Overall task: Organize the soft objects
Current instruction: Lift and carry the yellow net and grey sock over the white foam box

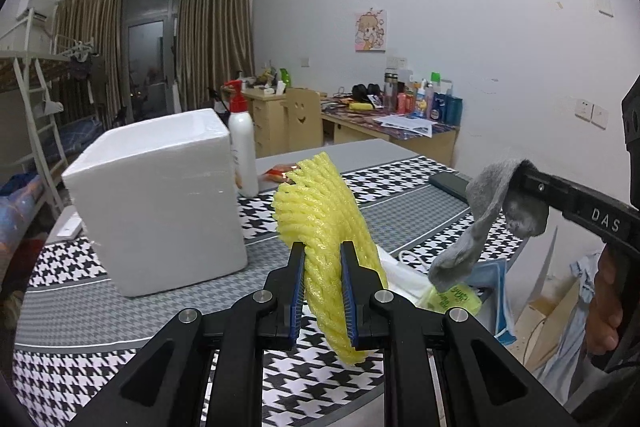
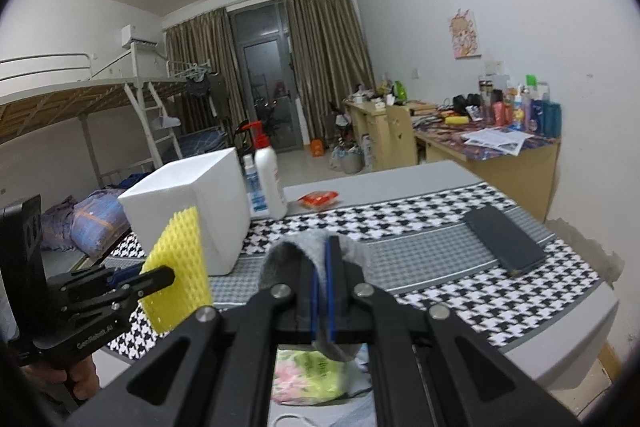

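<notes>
My left gripper [image 1: 323,251] is shut on a yellow foam net sleeve [image 1: 320,203], held upright above the houndstooth table [image 1: 120,307]. The same yellow foam net sleeve [image 2: 180,259] shows at the left of the right wrist view, pinched in the left gripper [image 2: 160,277]. My right gripper [image 2: 327,247] is shut on a grey sock [image 2: 288,251] that drapes over its fingers. In the left wrist view the grey sock [image 1: 480,211] hangs from the right gripper [image 1: 524,169] at the right. A white foam box [image 1: 160,195] stands open-topped on the table to the left.
A white pump bottle [image 1: 242,143] and a red packet [image 1: 280,173] sit behind the box. A dark phone [image 2: 502,239] lies at the table's right. Below the front edge lie a yellow-green bag [image 2: 316,375], white cloth and a blue mask [image 1: 496,283]. Desk and bunk bed stand beyond.
</notes>
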`<state>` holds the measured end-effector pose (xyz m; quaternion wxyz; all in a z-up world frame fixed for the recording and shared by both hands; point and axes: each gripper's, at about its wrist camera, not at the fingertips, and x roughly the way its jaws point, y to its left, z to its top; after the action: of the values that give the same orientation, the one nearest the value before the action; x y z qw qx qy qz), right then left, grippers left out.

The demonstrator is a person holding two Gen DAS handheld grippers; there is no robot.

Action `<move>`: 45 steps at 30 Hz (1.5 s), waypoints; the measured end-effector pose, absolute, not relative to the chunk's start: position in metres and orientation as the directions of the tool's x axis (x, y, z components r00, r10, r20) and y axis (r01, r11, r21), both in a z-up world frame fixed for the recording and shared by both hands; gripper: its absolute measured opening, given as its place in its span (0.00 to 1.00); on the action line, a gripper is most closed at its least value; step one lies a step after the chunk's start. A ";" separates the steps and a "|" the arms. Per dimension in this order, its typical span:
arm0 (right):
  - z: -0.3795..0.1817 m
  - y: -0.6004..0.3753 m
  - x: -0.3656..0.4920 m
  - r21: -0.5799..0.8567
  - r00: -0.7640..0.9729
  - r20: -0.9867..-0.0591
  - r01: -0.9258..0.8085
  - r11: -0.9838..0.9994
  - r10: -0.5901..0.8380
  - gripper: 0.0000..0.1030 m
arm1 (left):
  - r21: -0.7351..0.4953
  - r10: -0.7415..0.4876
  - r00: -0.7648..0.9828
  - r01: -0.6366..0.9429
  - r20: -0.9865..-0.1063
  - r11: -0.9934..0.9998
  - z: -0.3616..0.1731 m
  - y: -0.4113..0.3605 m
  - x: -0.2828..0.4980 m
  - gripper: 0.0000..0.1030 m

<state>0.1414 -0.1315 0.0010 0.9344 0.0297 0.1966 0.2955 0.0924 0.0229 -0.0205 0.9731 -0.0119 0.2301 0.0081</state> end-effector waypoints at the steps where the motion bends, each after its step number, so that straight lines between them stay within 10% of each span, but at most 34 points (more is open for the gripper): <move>1: 0.000 -0.130 0.142 0.176 0.743 -0.353 -0.545 0.820 0.569 0.05 | -0.016 0.018 0.894 -0.028 -0.448 0.999 -0.020 0.024 0.092 0.17; 45: 0.056 -0.032 0.157 0.144 0.655 -0.351 -0.669 0.730 0.669 0.06 | -0.007 0.145 0.930 -0.156 -0.337 0.988 0.061 0.093 0.094 0.18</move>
<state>0.1574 -0.0323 0.0557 0.9097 0.0009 0.1932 0.3677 0.0942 0.0926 0.0607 0.9823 -0.0166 0.1703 0.0767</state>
